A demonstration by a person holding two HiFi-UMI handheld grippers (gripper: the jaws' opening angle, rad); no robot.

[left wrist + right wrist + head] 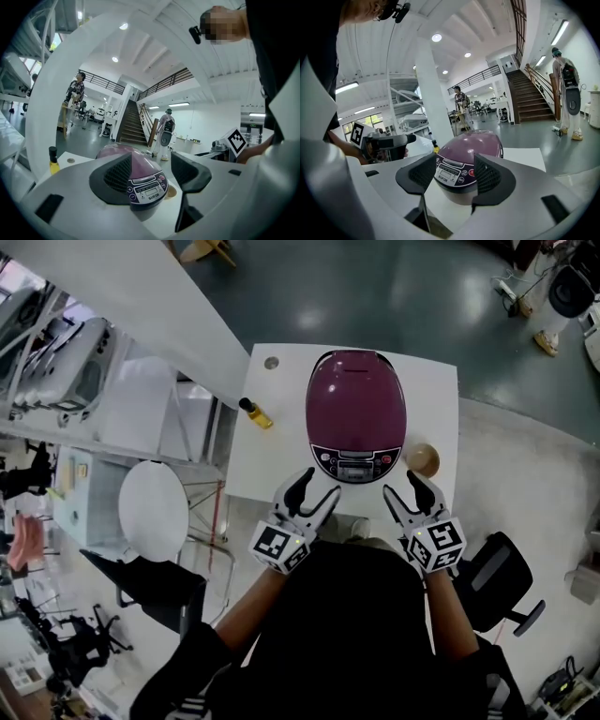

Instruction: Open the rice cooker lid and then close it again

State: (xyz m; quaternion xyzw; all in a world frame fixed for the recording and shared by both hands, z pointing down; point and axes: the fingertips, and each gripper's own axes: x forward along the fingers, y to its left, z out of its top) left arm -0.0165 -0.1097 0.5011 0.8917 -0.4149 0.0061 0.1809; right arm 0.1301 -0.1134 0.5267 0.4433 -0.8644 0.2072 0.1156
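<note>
A purple rice cooker (356, 409) stands on the white table (281, 465) with its lid down and its control panel (355, 465) facing me. My left gripper (316, 491) hovers open at the table's near edge, just left of the panel, holding nothing. To the panel's right, my right gripper (401, 488) is also open and empty. The left gripper view shows the cooker (140, 176) between the open jaws (150, 176). In the right gripper view the cooker (471, 159) sits ahead of the open gripper (452, 176).
A small bottle of yellow liquid (255, 413) stands left of the cooker and a tan bowl (422, 459) sits at its right. A round white stool (155, 510) and black chairs (502, 577) flank the table. People stand far off by a staircase (131, 124).
</note>
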